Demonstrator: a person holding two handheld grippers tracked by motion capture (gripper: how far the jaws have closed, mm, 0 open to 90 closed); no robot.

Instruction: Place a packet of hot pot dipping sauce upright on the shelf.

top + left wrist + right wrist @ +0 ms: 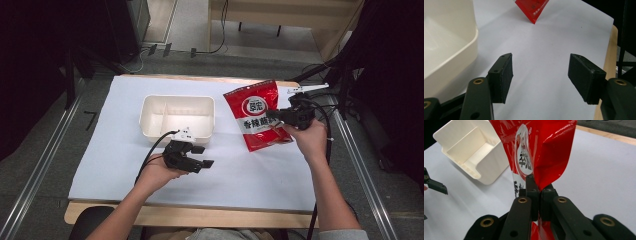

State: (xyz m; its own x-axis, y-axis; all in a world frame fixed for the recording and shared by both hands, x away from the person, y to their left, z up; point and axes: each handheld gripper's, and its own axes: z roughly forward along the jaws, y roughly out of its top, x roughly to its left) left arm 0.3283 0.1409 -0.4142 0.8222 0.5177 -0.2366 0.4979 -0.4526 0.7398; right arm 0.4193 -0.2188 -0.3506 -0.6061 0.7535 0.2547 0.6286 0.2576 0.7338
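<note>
From above, the right gripper [278,116] has the red snack bag [256,111] pinched at its right edge, toward the desk's far right corner, and the bag's lower end looks to be just over the white sheet [115,150] that covers the desk. The cream divided tray [177,116] stands to the bag's left, near the middle of the far edge. The left gripper [204,156] sits just in front of the tray's near wall, jaws spread, nothing between them, pointing toward the right edge.

Over to the left gripper view: its two black pads [505,75] stand wide apart over bare white sheet [544,50]. The tray's cream wall [454,50] runs along the left side, and one red corner of the bag [532,10] pokes in at the top, well clear of the jaws.

Now the right gripper view: the jaws are pressed together on a fold of the red bag [544,150], the foil standing up from the right gripper [539,192]. The tray [469,152] sits beyond at upper left, its divider plain to see, with one jaw of the left gripper [436,186] at the left edge.
</note>
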